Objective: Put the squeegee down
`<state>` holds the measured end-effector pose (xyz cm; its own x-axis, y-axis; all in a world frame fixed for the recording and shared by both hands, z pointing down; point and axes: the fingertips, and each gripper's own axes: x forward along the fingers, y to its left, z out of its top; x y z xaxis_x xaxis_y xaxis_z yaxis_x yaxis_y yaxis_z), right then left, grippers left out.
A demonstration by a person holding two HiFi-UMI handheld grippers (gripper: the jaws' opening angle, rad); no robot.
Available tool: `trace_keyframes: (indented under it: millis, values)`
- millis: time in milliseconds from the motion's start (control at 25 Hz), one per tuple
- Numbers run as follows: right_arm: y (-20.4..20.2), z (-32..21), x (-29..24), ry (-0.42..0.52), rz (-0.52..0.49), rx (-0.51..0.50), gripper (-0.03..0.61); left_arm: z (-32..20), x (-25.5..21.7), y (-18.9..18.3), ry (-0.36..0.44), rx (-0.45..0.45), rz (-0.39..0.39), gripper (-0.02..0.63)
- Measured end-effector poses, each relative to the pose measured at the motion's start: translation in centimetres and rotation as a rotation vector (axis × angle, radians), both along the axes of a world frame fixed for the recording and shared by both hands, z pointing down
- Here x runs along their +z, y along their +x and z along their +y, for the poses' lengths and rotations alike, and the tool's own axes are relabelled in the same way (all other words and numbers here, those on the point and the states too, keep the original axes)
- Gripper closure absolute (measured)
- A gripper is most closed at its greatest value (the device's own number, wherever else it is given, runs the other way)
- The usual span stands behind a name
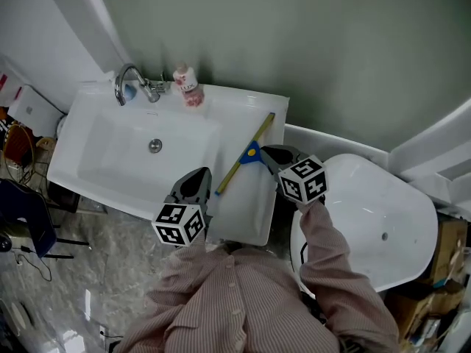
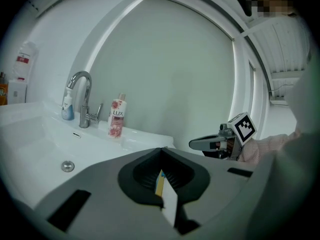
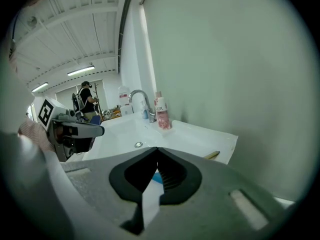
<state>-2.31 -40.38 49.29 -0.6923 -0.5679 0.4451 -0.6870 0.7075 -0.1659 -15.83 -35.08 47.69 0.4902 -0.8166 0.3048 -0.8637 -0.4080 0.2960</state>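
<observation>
The squeegee (image 1: 250, 154), with a yellow handle and a blue head, lies slantwise on the flat right part of the white sink top (image 1: 246, 212). No gripper holds it. My right gripper (image 1: 268, 151) hovers just right of its blue head, jaws shut and empty. My left gripper (image 1: 198, 175) hovers over the sink's front edge, left of the handle's near end, and its jaws also meet at the tip. In the right gripper view the handle's far end (image 3: 211, 155) shows past the shut jaws (image 3: 157, 149). The left gripper view shows a bit of yellow handle (image 2: 159, 183) below its shut jaws (image 2: 161, 149).
The basin, with its drain (image 1: 155, 145), lies to the left. A chrome faucet (image 1: 132, 84) and a pink LUX bottle (image 1: 190, 87) stand at the back rim. A grey-green wall rises behind. A white rounded fixture (image 1: 383, 219) sits to the right, and a chair and clutter stand far left.
</observation>
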Motion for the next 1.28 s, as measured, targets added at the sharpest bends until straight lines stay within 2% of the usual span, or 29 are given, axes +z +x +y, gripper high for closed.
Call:
trace_keyframes:
  millis: [480,1280]
  values:
    - [1.3,1.6,-5.3,0.07,-0.241,0.1,0.574,0.7,-3.1,-1.2,0.082,-0.026,-0.004,0.612]
    - [4.2,1.4,-9.0,0.186,-0.32,0.194,0.574,0.3,-6.4,-4.7,0.18,-0.121,-0.025,0.612]
